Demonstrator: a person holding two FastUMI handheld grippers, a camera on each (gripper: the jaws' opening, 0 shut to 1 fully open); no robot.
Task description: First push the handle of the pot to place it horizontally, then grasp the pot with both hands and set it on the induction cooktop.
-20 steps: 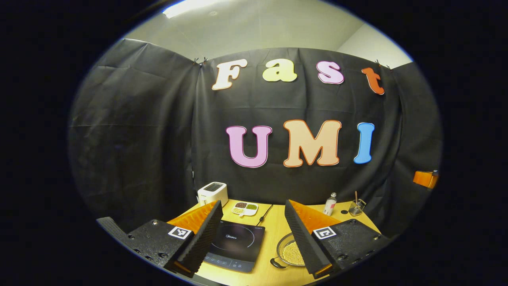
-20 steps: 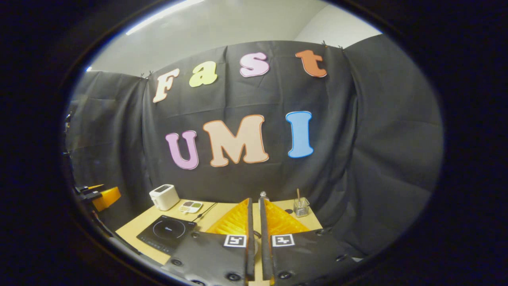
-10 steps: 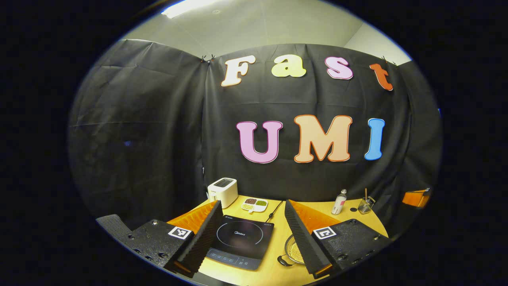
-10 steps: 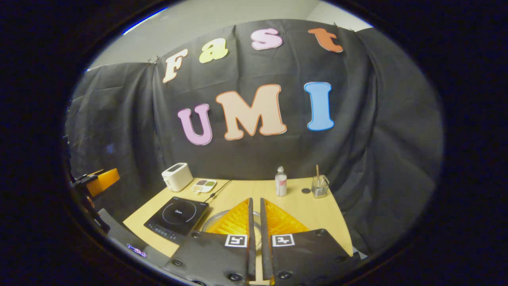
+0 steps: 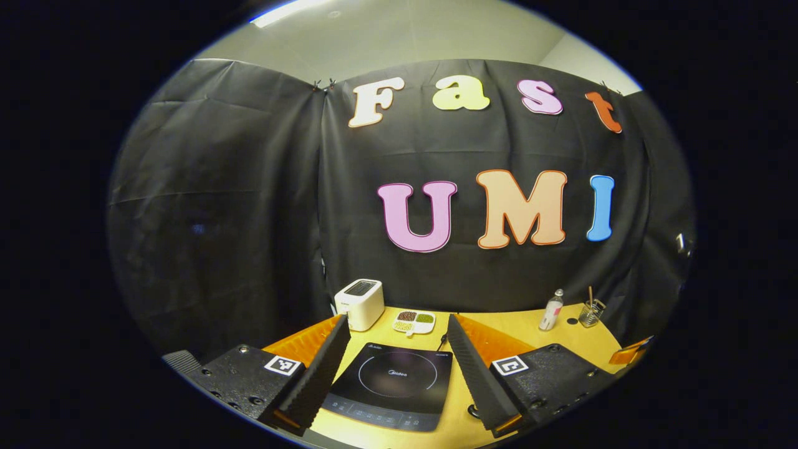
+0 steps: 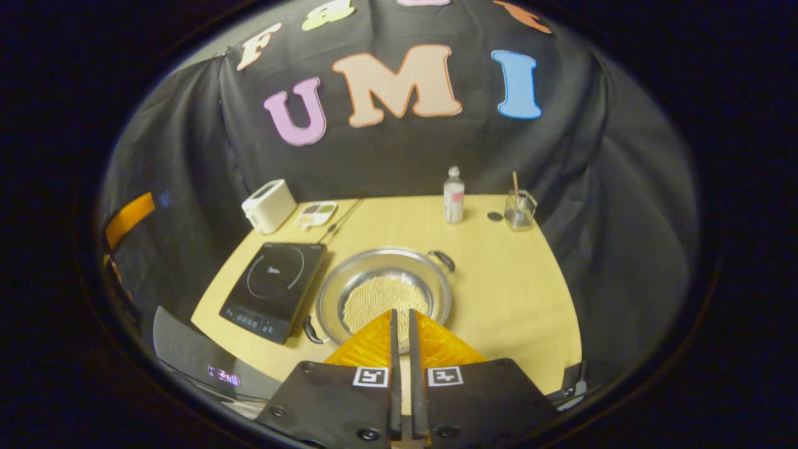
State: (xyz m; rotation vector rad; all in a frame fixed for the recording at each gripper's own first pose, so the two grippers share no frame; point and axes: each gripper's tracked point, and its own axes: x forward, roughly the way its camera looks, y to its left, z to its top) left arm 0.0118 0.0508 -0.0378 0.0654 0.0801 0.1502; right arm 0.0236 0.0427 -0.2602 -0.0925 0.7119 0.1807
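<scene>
On the yellow table (image 6: 499,293) there is 1 steel pot (image 6: 383,294), wide and shallow, with pale grains covering its bottom and 2 dark handles: 1 at the far right of the rim (image 6: 442,259) and 1 at the near left (image 6: 310,330), so the pair lies on a diagonal. The pot sits just right of 1 black induction cooktop (image 6: 274,290), their edges close or touching; I cannot tell which. At the back of the table stand 1 white toaster (image 6: 269,206), 1 small divided dish (image 6: 315,214), 1 bottle (image 6: 454,195), and 1 glass jar (image 6: 520,209) with a stick in it. The right gripper (image 6: 403,318) hovers above the near rim of the pot, its 2 fingers nearly pressed together with a thin slit between and nothing held. In the left gripper view, the left gripper (image 5: 394,330) is spread wide and empty, its 2 fingers framing the cooktop (image 5: 391,383) below.
</scene>
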